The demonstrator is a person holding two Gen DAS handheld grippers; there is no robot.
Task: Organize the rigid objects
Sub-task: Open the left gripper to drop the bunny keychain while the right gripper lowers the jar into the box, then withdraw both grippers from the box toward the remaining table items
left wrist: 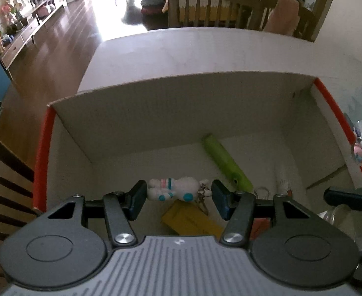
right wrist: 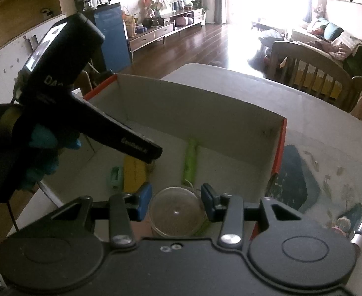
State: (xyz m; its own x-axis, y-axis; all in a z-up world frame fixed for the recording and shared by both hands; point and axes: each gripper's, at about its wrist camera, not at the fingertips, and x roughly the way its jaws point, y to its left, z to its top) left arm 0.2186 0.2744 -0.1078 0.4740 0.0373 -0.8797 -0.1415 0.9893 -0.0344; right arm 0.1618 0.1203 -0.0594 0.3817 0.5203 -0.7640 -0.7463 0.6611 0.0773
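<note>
Left tool [left wrist: 179, 198] apart around astronaut keychain [left wrist: 174, 189]; right tool [right wrist: 176, 202] clamps clear cup [right wrist: 176, 213], base hidden.

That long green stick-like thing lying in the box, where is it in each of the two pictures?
Left wrist view: the green stick lies on the box floor, right of centre, slanting from the far wall toward the near right.
Right wrist view: the green stick lies near the middle, pointing almost straight away, just beyond the clear cup.
Shared landmark: the yellow block beside it, inside the red-edged box.
</note>
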